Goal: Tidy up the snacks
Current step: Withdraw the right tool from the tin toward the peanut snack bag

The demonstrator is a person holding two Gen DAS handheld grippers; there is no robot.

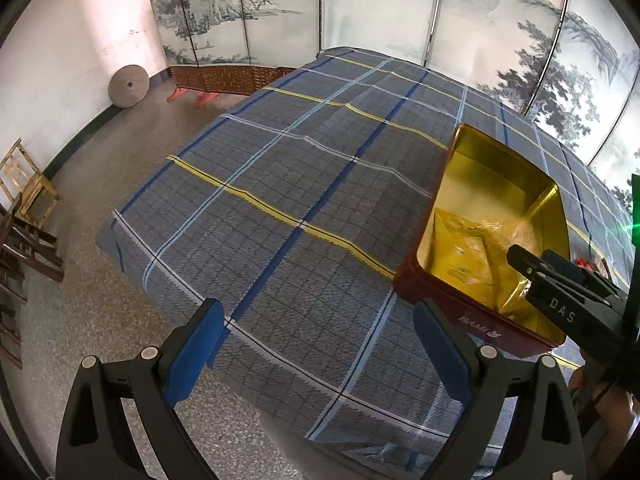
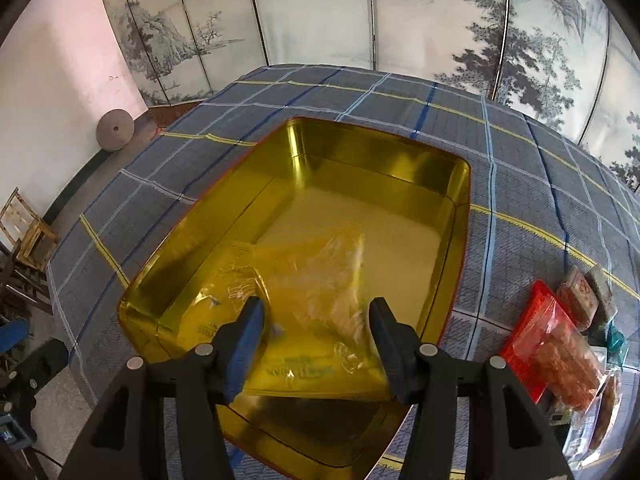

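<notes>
An open red tin with a gold inside stands on the plaid-covered table. Near the tin's front end lies a clear yellow-tinted snack bag. My right gripper reaches down into the tin, its blue pads against the two sides of that bag. In the left wrist view the tin is at the right, with the bag under the right gripper. My left gripper hovers open over the cloth left of the tin, with nothing between its fingers.
More snacks lie on the cloth right of the tin: a red-backed pack of orange pieces and wrapped brown cakes. A painted folding screen rings the table. A stone wheel and wooden chairs stand by the left wall.
</notes>
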